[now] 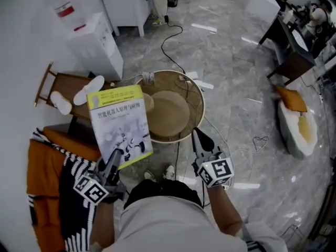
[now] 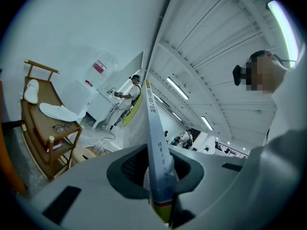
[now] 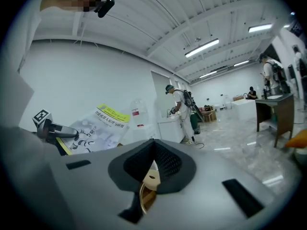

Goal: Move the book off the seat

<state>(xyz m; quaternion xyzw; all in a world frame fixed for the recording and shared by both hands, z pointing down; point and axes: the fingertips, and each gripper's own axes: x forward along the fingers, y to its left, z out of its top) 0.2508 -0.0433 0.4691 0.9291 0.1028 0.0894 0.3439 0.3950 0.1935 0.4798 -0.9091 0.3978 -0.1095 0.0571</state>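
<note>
the left gripper (image 1: 116,156) is clamped on the near bottom edge of the book (image 1: 119,121) — in the left gripper view the thin edge stands straight out between its pads. from that grip the book's long axis runs away from the person, cover up. it hangs in the air, its right side over the left rim of the round seat (image 1: 200,101), the rest above the wooden rack (image 1: 63,84). the right gripper (image 1: 201,139) sits at the seat's near rim, jaws together on nothing. both point roughly level, out from the waist. the book likely needs carrying further left — clear of the rim.
</note>
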